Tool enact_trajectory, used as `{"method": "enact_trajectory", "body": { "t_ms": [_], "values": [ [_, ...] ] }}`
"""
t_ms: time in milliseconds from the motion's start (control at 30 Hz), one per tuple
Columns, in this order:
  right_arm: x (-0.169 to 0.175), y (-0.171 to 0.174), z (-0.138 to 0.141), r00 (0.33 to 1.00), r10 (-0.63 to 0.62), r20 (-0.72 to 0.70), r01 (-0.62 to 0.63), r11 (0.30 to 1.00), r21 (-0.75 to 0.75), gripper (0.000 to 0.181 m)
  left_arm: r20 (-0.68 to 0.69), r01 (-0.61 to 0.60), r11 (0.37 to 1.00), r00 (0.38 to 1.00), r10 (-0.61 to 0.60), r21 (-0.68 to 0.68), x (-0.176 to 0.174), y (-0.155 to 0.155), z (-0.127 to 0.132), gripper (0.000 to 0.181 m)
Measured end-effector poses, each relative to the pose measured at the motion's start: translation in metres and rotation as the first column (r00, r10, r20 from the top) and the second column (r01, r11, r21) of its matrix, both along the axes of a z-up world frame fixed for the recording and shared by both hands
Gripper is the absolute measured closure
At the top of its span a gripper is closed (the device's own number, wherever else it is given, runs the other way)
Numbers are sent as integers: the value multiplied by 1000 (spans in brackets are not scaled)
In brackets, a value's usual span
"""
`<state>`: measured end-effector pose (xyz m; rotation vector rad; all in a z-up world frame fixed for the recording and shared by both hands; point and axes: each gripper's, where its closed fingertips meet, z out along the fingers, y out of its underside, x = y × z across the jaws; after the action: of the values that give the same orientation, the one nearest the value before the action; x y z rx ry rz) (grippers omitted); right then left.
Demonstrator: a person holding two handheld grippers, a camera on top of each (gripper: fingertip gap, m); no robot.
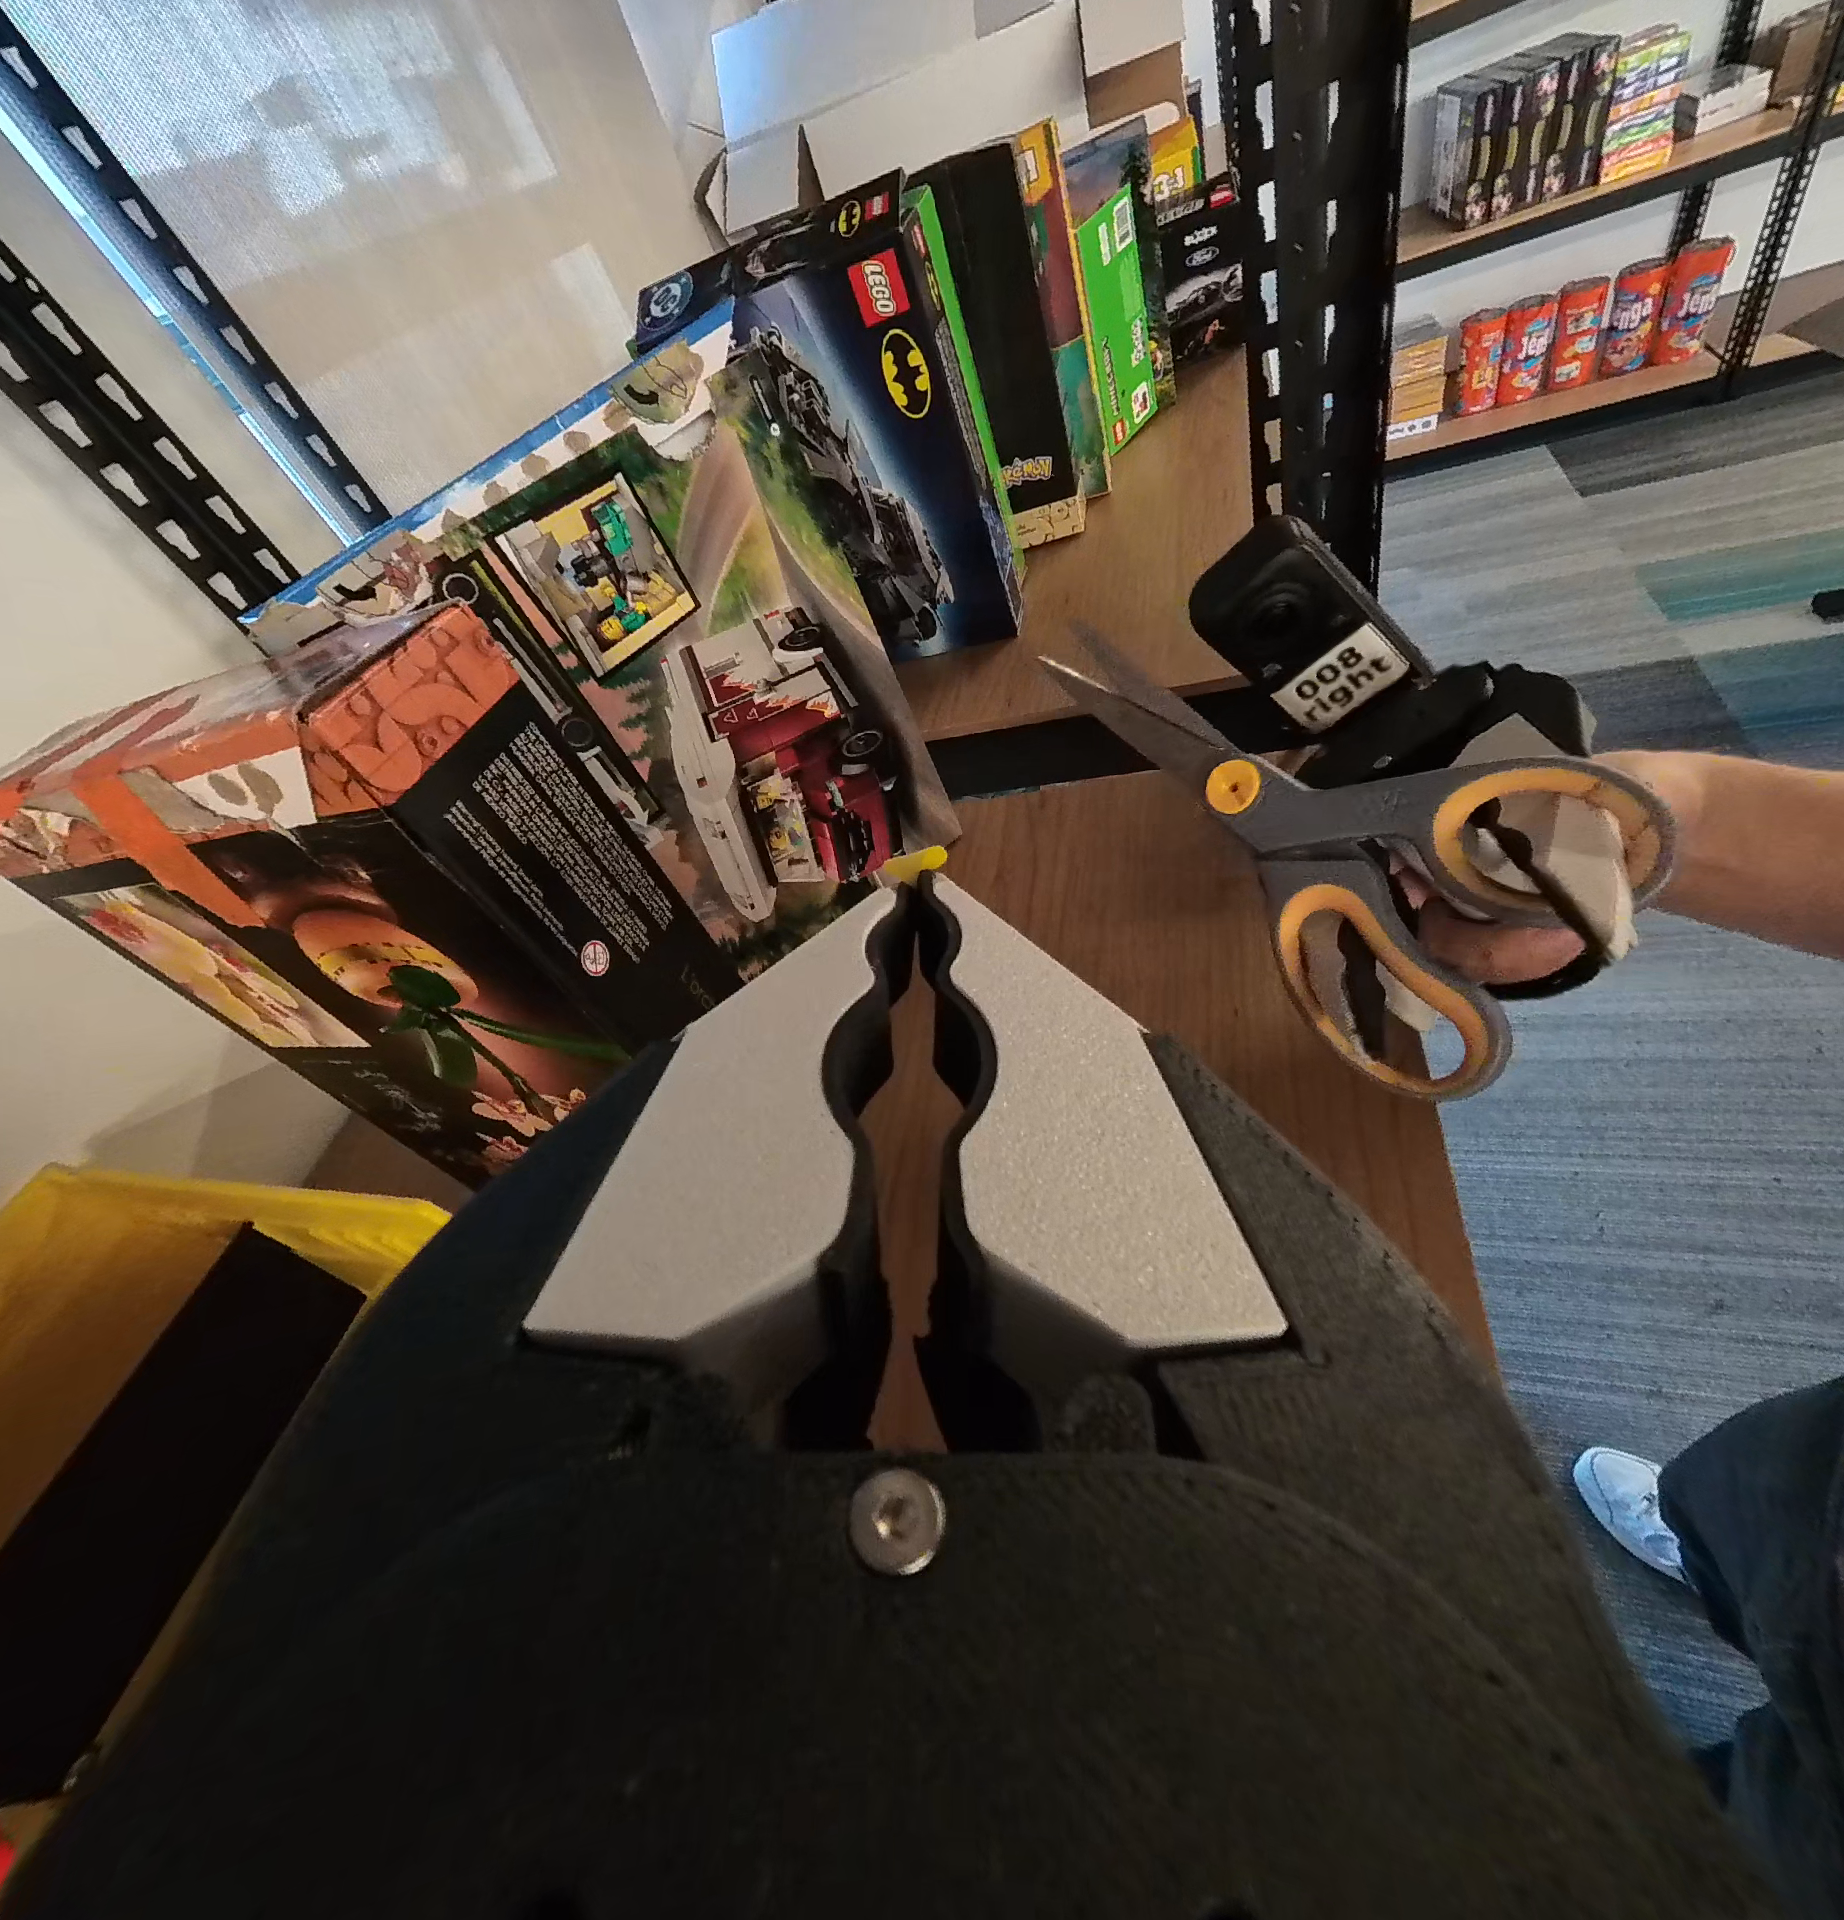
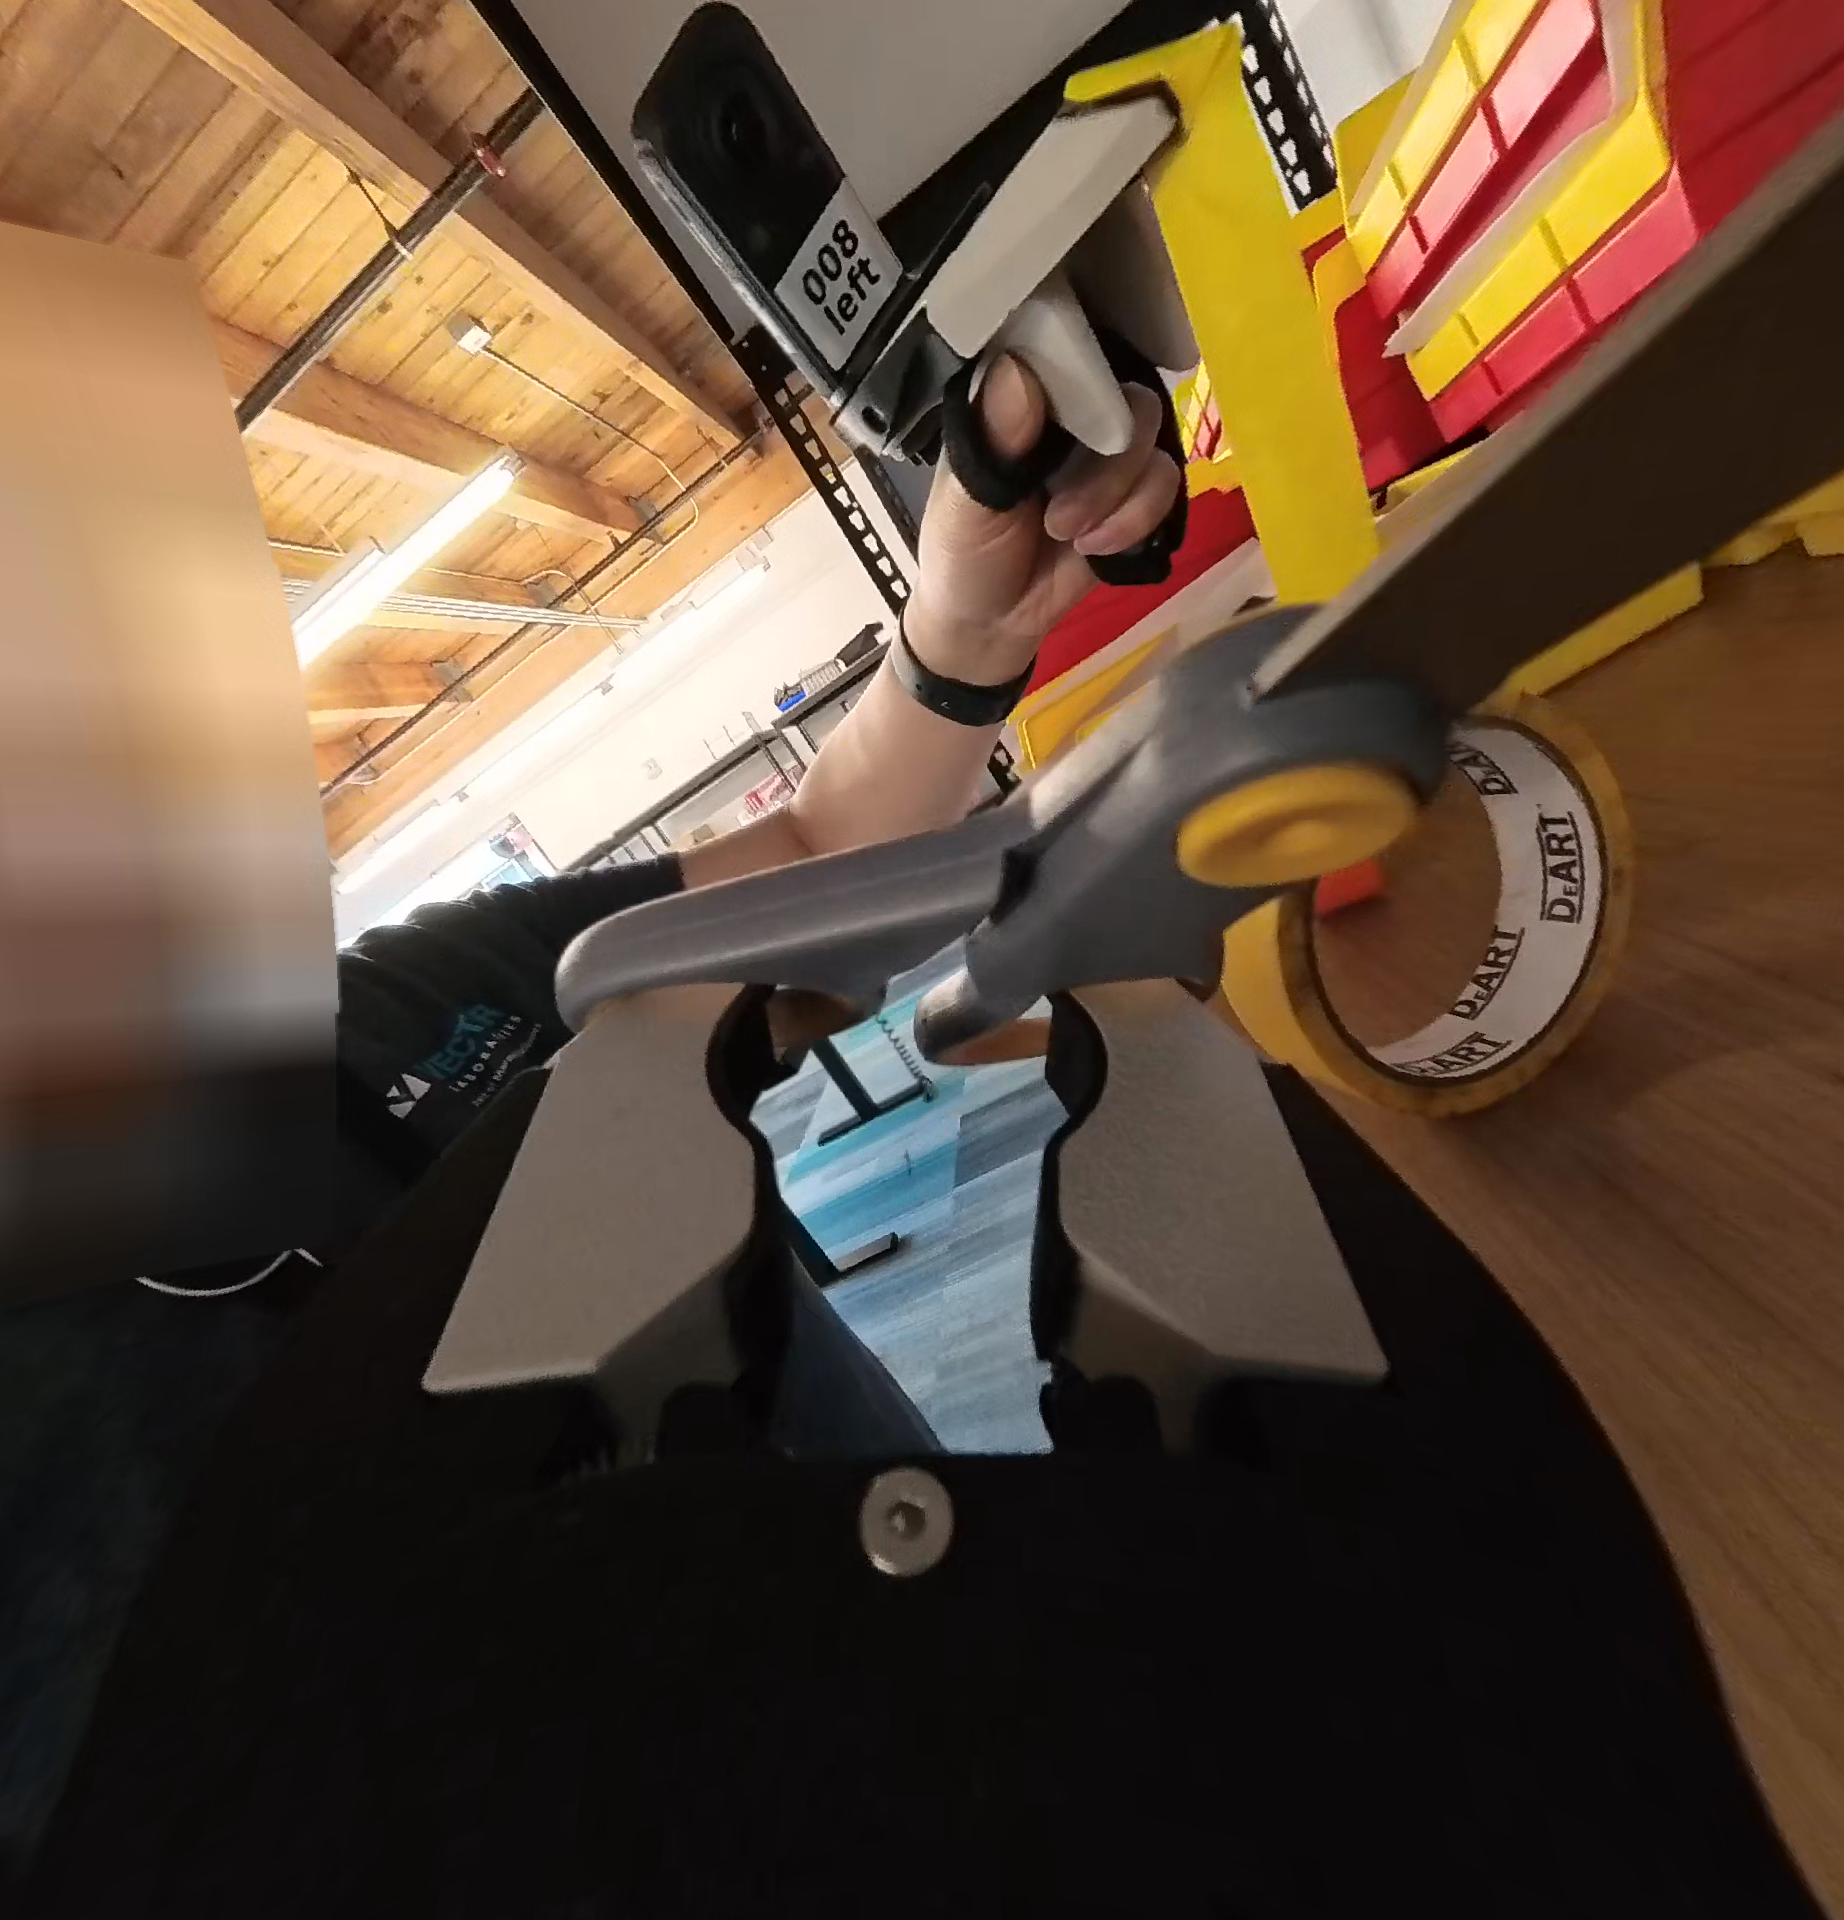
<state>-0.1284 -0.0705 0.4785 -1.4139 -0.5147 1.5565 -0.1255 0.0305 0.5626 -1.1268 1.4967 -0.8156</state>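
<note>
My left gripper [image 1: 923,894] is shut, and a small yellow tape end [image 1: 916,860] sticks out at its tips. In the right wrist view the left gripper [image 2: 1126,114] pinches a yellow tape strip [image 2: 1261,312] that runs taut down to a tape roll [image 2: 1250,956] standing on the wooden shelf [image 2: 1728,1039]. My right gripper [image 2: 907,1029] holds grey and yellow scissors [image 2: 1105,894] with its fingers through the handle loops. The blades [image 2: 1624,499] are closed and point toward the strip. In the left wrist view the right gripper [image 1: 1458,914] and scissors [image 1: 1313,821] hang to the right of my left fingertips.
Several toy building-set boxes [image 1: 544,790] stand and lean along the wooden shelf [image 1: 1157,935]. A yellow bin [image 1: 118,1299] sits at lower left. Red and yellow bins [image 2: 1520,208] stack behind the tape. A black shelf upright [image 1: 1313,260] rises at the back. A person's shoe [image 1: 1624,1507] rests on the carpet. Spacing between my two grippers at the tips: around 15 cm.
</note>
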Motion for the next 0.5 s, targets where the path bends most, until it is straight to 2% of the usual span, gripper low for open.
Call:
{"method": "enact_trajectory", "body": {
  "t_ms": [133, 200, 233, 267, 333, 367, 433, 500],
  "values": [
    [0, 5, 0, 1000, -30, -9, 30, 1000, -1, 90, -3, 0, 1000, 1000, 0, -3, 1, 1, 0, 181],
    [-4, 9, -11, 993, -75, 89, 74, 997, 15, 69, -5, 1, 1000, 1000, -1, -2, 1, 1, 0, 181],
    [-6, 9, -12, 992, -72, 108, 70, 997, 19, 70, -7, 2, 1000, 1000, -2, -3, 1, 1, 0, 181],
    [-8, 8, -14, 991, -61, 121, 60, 998, 13, 79, -9, 3, 1000, 1000, -4, -4, 2, 1, 0, 181],
    [-8, 9, -19, 985, -54, 164, 54, 999, 8, 113, -10, 9, 1000, 1000, -9, -15, 3, 0, 0, 181],
    [-7, 13, -22, 980, -77, 185, 78, 997, 5, 120, -10, 13, 1000, 1000, -13, -20, 4, 0, 0, 181],
    [-2, 22, -28, 965, -134, 225, 139, 990, -6, 122, -13, 15, 1000, 1000, -16, -22, 4, -1, 0, 181],
    [0, 22, -30, 964, -128, 232, 135, 991, -14, 124, -17, 13, 1000, 1000, -14, -19, 5, -1, 0, 181]
  ]
}}
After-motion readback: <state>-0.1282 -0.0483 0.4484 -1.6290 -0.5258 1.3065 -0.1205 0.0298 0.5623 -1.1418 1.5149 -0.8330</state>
